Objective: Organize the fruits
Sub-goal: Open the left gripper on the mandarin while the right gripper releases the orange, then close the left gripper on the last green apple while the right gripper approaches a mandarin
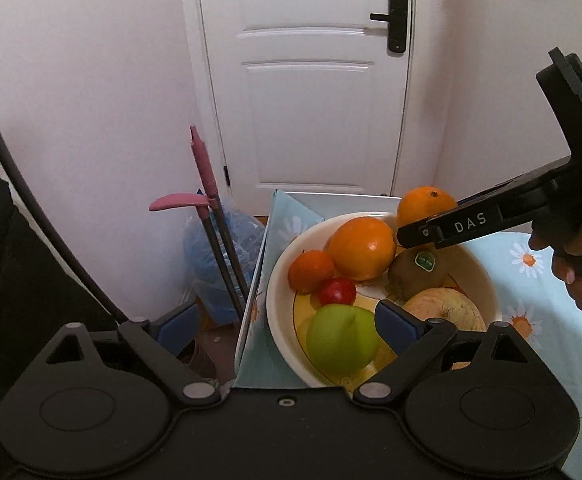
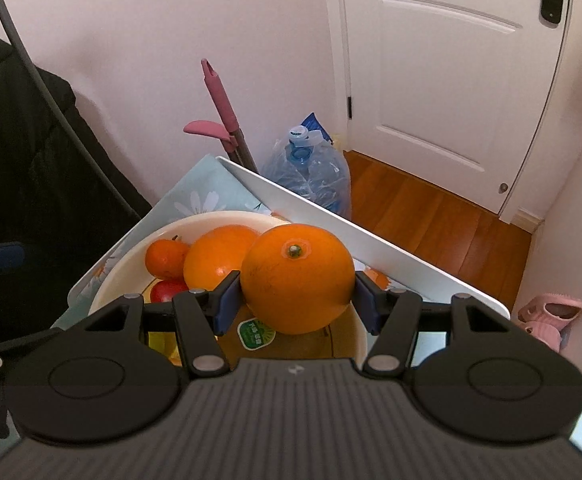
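Note:
A cream bowl point(image 1: 279, 276) on the daisy-print tablecloth holds a large orange point(image 1: 361, 248), a small tangerine point(image 1: 311, 270), a red fruit point(image 1: 337, 290), a green apple point(image 1: 341, 338), a kiwi with a green sticker point(image 1: 417, 270) and a pale apple point(image 1: 445, 308). My right gripper point(image 2: 295, 298) is shut on another orange point(image 2: 297, 278) and holds it over the bowl's far rim; that orange also shows in the left wrist view point(image 1: 425, 204). My left gripper point(image 1: 287, 328) is open wide, empty, at the bowl's near-left side.
The table's white edge point(image 2: 331, 220) runs close behind the bowl. Beyond it stand a pink-handled mop point(image 1: 205, 184), a blue water jug in a bag point(image 2: 311, 168), a white door point(image 1: 307, 80) and wooden floor point(image 2: 431, 208). Pink slippers point(image 2: 547, 316) lie at the right.

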The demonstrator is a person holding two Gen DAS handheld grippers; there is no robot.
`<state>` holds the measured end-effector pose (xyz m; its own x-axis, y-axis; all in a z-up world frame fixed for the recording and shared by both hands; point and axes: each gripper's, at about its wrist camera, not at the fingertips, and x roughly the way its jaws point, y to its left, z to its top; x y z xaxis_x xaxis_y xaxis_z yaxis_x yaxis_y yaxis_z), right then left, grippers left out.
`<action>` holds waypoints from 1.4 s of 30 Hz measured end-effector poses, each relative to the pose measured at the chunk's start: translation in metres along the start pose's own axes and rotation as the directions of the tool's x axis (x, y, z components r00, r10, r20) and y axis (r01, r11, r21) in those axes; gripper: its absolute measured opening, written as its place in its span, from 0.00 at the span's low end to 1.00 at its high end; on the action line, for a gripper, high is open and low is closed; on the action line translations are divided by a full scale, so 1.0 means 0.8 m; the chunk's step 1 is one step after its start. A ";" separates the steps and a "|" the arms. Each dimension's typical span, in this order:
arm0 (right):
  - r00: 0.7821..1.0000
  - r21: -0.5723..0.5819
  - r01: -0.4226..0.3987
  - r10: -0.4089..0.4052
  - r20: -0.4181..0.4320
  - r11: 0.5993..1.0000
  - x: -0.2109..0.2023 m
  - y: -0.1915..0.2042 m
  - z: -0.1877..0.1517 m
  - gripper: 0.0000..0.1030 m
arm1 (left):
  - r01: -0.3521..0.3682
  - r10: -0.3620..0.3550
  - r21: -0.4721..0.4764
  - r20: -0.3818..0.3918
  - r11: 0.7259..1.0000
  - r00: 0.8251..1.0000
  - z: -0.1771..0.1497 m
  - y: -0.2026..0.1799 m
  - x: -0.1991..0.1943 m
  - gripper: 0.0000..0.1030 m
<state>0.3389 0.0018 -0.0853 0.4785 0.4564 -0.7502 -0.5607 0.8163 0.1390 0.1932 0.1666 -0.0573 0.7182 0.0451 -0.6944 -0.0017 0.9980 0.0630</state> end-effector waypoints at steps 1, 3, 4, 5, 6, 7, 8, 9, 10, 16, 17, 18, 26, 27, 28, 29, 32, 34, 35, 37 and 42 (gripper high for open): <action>1.000 -0.003 -0.003 0.003 0.004 1.000 0.000 -0.001 0.000 0.75 | -0.001 0.001 -0.002 -0.001 1.000 1.000 0.000 0.000 0.000 0.94; 0.999 -0.011 -0.015 0.015 0.031 1.000 -0.005 -0.001 0.000 0.91 | -0.002 0.002 -0.005 -0.003 1.000 1.000 -0.001 -0.002 0.000 0.94; 0.999 -0.015 -0.013 0.013 0.044 1.000 -0.008 0.000 0.001 1.00 | -0.002 0.002 -0.005 -0.004 1.000 1.000 -0.001 -0.003 0.000 0.94; 0.998 -0.020 -0.003 0.005 0.060 1.000 -0.012 0.002 0.001 1.00 | -0.003 0.002 -0.004 -0.004 1.000 1.000 -0.003 -0.003 0.000 0.94; 0.998 -0.025 0.001 0.001 0.070 1.000 -0.015 0.002 0.001 1.00 | -0.002 0.002 -0.002 -0.004 1.000 1.000 -0.003 -0.004 0.000 0.94; 0.997 -0.029 0.001 0.002 0.071 1.000 -0.016 0.003 0.002 1.00 | -0.002 0.002 -0.002 -0.005 1.000 1.000 -0.003 -0.006 0.000 0.94; 0.998 -0.029 0.002 0.000 0.070 1.000 -0.018 0.003 0.002 1.00 | -0.002 0.002 -0.001 -0.005 1.000 1.000 -0.003 -0.006 -0.001 0.94; 0.998 -0.026 0.004 -0.002 0.070 1.000 -0.019 0.003 0.002 1.00 | -0.001 0.001 -0.002 -0.005 1.000 1.000 -0.003 -0.006 -0.001 0.94; 0.997 -0.023 0.003 -0.001 0.071 1.000 -0.021 0.004 0.002 1.00 | 0.001 -0.001 -0.002 -0.005 1.000 1.000 -0.003 -0.007 -0.001 0.94; 0.995 0.002 0.014 -0.014 0.095 1.000 -0.047 0.010 -0.002 1.00 | 0.015 -0.015 0.000 0.010 1.000 1.000 -0.001 -0.010 -0.012 0.94; 0.995 0.010 0.017 -0.018 0.099 1.000 -0.054 0.011 -0.004 1.00 | 0.018 -0.018 0.003 0.014 1.000 1.000 -0.001 -0.011 -0.015 0.94; 0.994 0.020 0.021 -0.023 0.103 1.000 -0.062 0.013 -0.006 1.00 | 0.022 -0.022 0.006 0.018 1.000 1.000 0.000 -0.011 -0.018 0.94; 0.987 0.127 0.088 -0.103 0.123 0.988 -0.131 0.019 -0.040 1.00 | 0.061 -0.063 0.032 0.048 0.998 0.997 0.002 -0.019 -0.044 0.94; 0.985 0.137 0.102 -0.119 0.122 0.985 -0.141 0.021 -0.047 1.00 | 0.067 -0.069 0.039 0.051 0.997 0.996 0.001 -0.021 -0.047 0.94; 0.984 0.148 0.115 -0.134 0.121 0.982 -0.150 0.021 -0.053 1.00 | 0.075 -0.077 0.045 0.052 0.996 0.996 0.001 -0.023 -0.050 0.94; 0.981 0.160 0.129 -0.149 0.121 0.979 -0.160 0.022 -0.059 1.00 | 0.083 -0.086 0.052 0.051 0.995 0.995 0.000 -0.025 -0.053 0.94; 0.971 0.209 0.171 -0.201 0.132 0.963 -0.190 0.020 -0.079 1.00 | 0.111 -0.115 0.084 0.054 0.990 0.992 -0.001 -0.036 -0.060 0.94; 0.962 0.245 0.196 -0.235 0.140 0.949 -0.211 0.017 -0.092 1.00 | 0.127 -0.134 0.114 0.062 0.985 0.989 -0.001 -0.046 -0.065 0.94; 0.957 0.266 0.210 -0.254 0.141 0.941 -0.220 0.015 -0.099 1.00 | 0.139 -0.148 0.128 0.065 0.982 0.987 -0.002 -0.052 -0.068 0.94; 0.945 0.300 0.240 -0.293 0.144 0.923 -0.238 0.011 -0.112 1.00 | 0.167 -0.179 0.146 0.069 0.975 0.981 -0.002 -0.063 -0.071 0.94; 0.911 0.376 0.320 -0.391 0.131 0.870 -0.277 -0.009 -0.151 1.00 | 0.233 -0.252 0.214 0.067 0.949 0.965 -0.002 -0.097 -0.073 0.94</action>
<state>0.1555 -0.1481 0.0020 0.7441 0.1427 -0.6527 -0.0810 0.9890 0.1238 0.1503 0.0866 -0.0228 0.7403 -0.2114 -0.6382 0.3146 0.9479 0.0509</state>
